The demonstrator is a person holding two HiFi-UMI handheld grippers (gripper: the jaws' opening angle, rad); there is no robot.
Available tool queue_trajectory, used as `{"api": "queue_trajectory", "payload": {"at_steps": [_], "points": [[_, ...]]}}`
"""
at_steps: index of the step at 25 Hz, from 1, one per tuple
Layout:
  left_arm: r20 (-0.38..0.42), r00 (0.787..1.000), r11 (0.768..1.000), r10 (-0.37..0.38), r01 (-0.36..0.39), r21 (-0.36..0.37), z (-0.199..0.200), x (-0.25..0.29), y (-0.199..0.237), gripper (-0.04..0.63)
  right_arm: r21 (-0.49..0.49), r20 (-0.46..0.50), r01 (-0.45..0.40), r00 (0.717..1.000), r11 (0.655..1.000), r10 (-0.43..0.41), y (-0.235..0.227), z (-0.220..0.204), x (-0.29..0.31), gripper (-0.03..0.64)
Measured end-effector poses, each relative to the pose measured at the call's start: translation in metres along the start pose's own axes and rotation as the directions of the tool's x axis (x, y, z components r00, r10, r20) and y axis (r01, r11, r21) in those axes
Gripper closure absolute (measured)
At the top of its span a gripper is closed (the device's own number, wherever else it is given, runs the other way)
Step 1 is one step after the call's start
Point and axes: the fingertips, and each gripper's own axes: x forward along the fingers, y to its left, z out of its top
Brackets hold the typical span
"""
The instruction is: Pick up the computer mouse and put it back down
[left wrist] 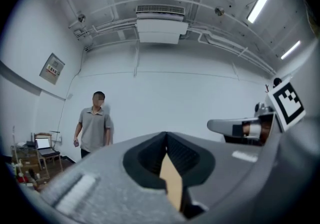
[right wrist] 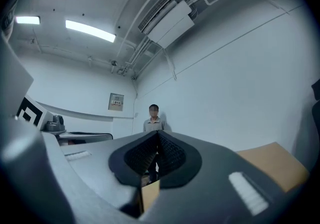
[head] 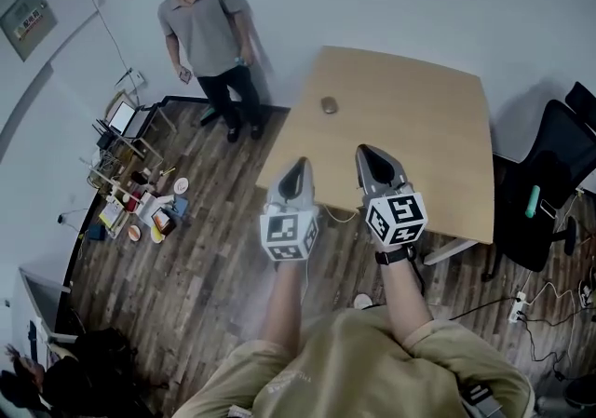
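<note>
A small dark computer mouse (head: 328, 105) lies on the far left part of the light wooden table (head: 428, 118). Both grippers hover side by side over the table's near edge, pointing level toward the mouse and well short of it. My left gripper (head: 298, 165) has its jaws together with nothing between them; its own view shows the pads meeting (left wrist: 166, 138). The right gripper (head: 366, 152) is likewise shut and empty (right wrist: 158, 135). The mouse is hidden in both gripper views.
A person (head: 207, 30) stands on the wooden floor beyond the table's left corner. A black office chair (head: 549, 183) stands to the right of the table. Clutter with a laptop (head: 140, 193) lines the left wall. A power strip (head: 517, 309) lies on the floor.
</note>
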Motion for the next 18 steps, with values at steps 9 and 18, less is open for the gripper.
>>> {"api": "queue_trajectory", "payload": {"at_steps": [9,18], "points": [[-0.046,0.999,0.999,0.029,-0.029,-0.017,-0.022,0.07,-0.026,0.594,0.018,-0.042,0.006,0.999,1.0,-0.006,-0.082,-0.017,0.018,0.612],[-0.095,0.995,0.999,-0.013,0.01,-0.032,-0.046,0.13,-0.002,0.594,0.033,-0.132,0.011,0.991,0.999,-0.006,-0.107,-0.053,0.073,0.612]]}}
